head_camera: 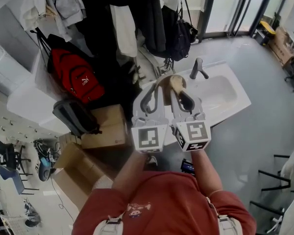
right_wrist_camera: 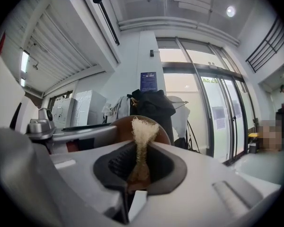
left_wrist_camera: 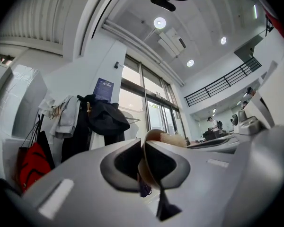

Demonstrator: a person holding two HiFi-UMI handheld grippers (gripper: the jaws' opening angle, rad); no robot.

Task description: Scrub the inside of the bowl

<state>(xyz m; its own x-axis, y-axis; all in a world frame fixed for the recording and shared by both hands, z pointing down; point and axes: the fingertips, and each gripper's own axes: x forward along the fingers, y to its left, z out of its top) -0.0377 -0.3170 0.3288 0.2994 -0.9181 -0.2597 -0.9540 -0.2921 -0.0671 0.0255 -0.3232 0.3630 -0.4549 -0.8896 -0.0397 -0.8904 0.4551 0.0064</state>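
Bowl (right_wrist_camera: 119, 129) mostly hidden behind scrubber (right_wrist_camera: 143, 126) in right gripper (right_wrist_camera: 141, 149)

bowl (right_wrist_camera: 114, 126): brown, raised, on edge | scrubber (right_wrist_camera: 143, 129): pale fibrous tuft, upright, before bowl's hollow

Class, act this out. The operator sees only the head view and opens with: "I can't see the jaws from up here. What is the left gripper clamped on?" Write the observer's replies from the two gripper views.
Observer: The left gripper is shut on the bowl, pinching its thin brown rim.
Operator: And the right one?
Observer: The right gripper is shut on a pale, fibrous scrubber. The frayed tip sticks up past the jaws, in front of the bowl.
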